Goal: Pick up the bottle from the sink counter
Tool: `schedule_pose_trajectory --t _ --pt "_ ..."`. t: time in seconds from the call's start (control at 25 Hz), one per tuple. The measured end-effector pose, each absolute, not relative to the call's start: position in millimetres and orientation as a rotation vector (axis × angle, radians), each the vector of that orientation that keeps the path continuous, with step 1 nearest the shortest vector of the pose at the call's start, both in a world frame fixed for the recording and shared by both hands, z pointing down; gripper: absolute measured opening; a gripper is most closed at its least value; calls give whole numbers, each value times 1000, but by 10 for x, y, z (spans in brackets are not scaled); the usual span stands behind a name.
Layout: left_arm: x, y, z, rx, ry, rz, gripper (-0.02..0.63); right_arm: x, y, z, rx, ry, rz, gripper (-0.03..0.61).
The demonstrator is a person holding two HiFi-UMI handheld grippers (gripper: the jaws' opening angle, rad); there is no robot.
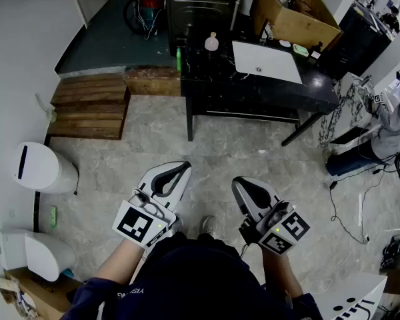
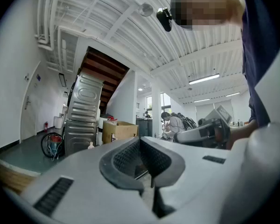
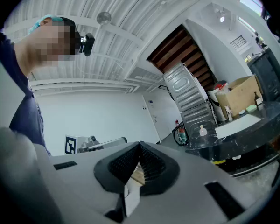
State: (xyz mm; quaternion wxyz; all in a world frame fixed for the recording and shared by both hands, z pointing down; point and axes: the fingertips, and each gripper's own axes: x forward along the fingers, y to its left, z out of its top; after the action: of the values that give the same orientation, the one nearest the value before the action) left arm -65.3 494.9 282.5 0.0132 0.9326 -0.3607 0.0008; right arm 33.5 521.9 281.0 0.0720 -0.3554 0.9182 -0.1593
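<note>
A small pink bottle (image 1: 212,42) stands at the back left of the black sink counter (image 1: 253,89), beside the white basin (image 1: 267,60). A slim green bottle (image 1: 179,59) stands at the counter's left edge. Both grippers hang low in front of my body, far from the counter and over the tiled floor. My left gripper (image 1: 183,168) is shut with nothing in it, and so is my right gripper (image 1: 239,181). In the left gripper view the pink bottle (image 2: 90,144) is tiny beyond the gripper (image 2: 141,139). The right gripper view shows that bottle (image 3: 203,130) on the counter (image 3: 233,141), past the gripper (image 3: 140,144).
A cardboard box (image 1: 293,12) stands on the counter's back right, and a ribbed metal appliance (image 1: 200,2) behind its left end. Wooden steps (image 1: 90,105) lie to the left. Two white bins (image 1: 43,167) stand by the left wall. A seated person (image 1: 393,119) and cables are at the right.
</note>
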Motion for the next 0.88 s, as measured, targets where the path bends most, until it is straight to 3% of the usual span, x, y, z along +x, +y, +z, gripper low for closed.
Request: schedule_pose_trajectory --t 0.88 --pt "-270 4836 2916 2879 -1196 34 8 728 5051 2832 -986 2725 -528 25"
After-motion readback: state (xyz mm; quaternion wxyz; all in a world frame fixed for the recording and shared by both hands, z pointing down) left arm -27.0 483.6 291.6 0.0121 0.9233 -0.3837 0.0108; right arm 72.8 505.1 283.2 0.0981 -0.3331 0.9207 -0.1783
